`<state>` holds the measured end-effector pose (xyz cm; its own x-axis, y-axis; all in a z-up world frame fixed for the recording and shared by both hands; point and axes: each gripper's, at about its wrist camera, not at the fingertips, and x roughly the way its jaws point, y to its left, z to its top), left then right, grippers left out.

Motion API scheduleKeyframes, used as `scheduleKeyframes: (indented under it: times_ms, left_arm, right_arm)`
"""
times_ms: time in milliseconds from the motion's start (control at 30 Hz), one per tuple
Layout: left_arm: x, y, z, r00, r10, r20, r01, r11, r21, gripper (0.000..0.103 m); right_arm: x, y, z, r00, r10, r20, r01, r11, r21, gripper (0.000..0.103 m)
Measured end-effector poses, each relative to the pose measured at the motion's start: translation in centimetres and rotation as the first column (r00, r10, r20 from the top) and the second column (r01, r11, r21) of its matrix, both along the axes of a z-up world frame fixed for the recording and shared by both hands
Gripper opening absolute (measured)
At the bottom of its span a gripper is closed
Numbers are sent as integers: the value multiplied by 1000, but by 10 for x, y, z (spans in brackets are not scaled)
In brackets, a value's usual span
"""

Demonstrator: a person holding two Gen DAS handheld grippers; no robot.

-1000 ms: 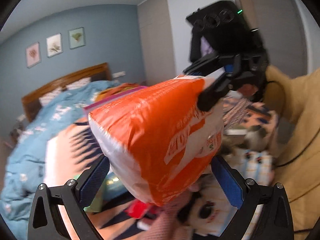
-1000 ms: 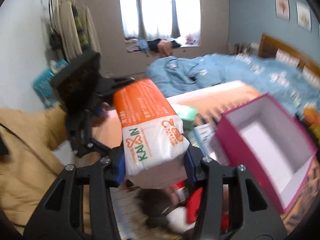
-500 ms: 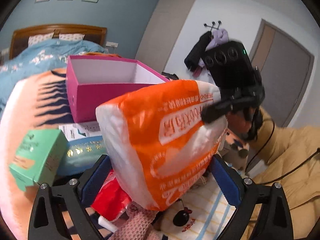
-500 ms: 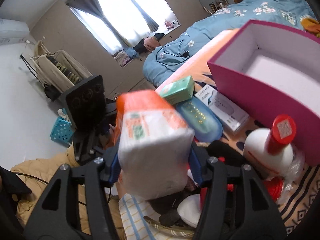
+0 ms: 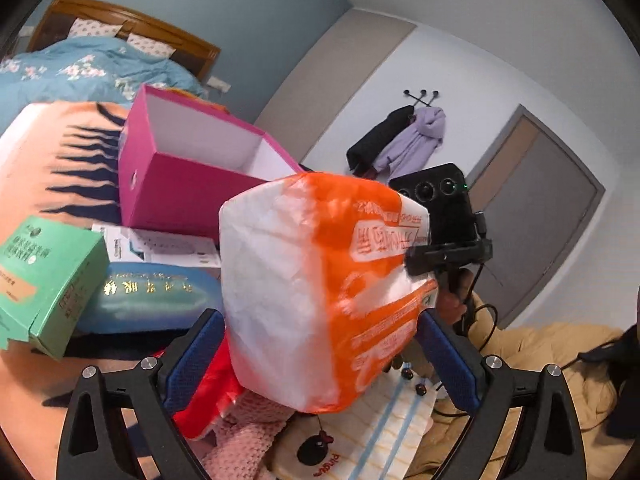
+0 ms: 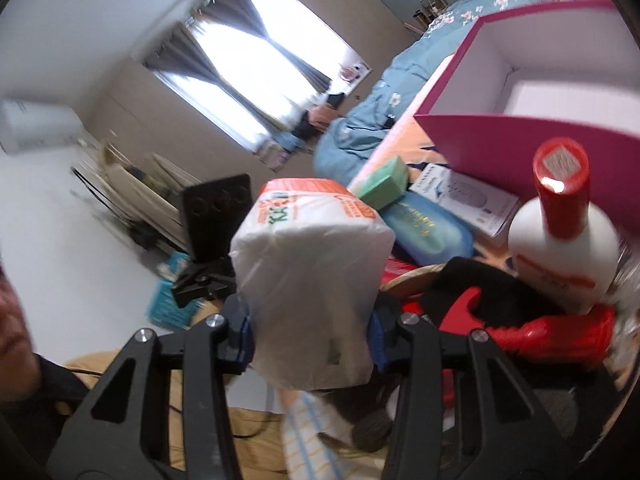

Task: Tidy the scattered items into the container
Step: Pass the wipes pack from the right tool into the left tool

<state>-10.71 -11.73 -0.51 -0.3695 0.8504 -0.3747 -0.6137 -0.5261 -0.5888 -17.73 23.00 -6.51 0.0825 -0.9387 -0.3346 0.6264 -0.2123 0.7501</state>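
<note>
Tissue pack (image 5: pixel 320 292), orange and white, fills the middle of both views. The left gripper (image 5: pixel 320 360) has its blue pads (image 5: pixel 192 356) on each side of the pack, and the right gripper (image 6: pixel 310 332) squeezes its other end, so both tongs are clenched on it. The pink box (image 5: pixel 188 200) sits open in the upper left of the left view, behind the pack and apart from it. A green carton (image 5: pixel 44 280) and a blue case (image 5: pixel 152 300) lie at the left. A white bottle with a red cap (image 6: pixel 564 240) stands at the right of the right view.
</note>
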Motion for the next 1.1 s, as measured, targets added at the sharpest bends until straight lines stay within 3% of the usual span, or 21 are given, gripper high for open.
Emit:
scheduleKeyframes:
  times_ms: [67,233,433,500,567,600,767,867,1100]
  left_arm:
    - [1,2,-1,1000,-1,-2,1,1000,-20,103]
    - [1,11,0,998,-57,11,57,998,24,103]
    - [4,14,3,998,-53,28,52,997,60,103]
    - [5,13,1,999,-25,40,23,998,50,97]
    - [5,11,-2,999,4,52,-6,999,39,77]
    - [5,9,-4,997,16,72,-18,999,37,74]
    - [8,5,-8,995,21,102,-30,996,87,74]
    - [2,3,-10,990,29,138,-46,992,118,74]
    - [2,13,-7,988,55,145,-68,994,83,74]
  right_arm:
    - [2,4,-1,999,16,29,-14,999,-50,46]
    - [0,1,-10,998,25,55,-23,999,-37,46]
    - [1,4,-4,999,-50,-1,50,998,33,50]
    - [1,4,-2,997,-75,-21,76,996,55,58]
    - [5,7,1,993,-104,-58,109,990,94,63]
    - [7,8,3,992,-106,-72,113,989,99,63]
    - [14,17,4,990,-113,-86,122,987,104,75]
    - [17,23,1,990,-121,-76,129,986,105,76]
    - [28,18,-7,985,-132,-109,148,977,153,82]
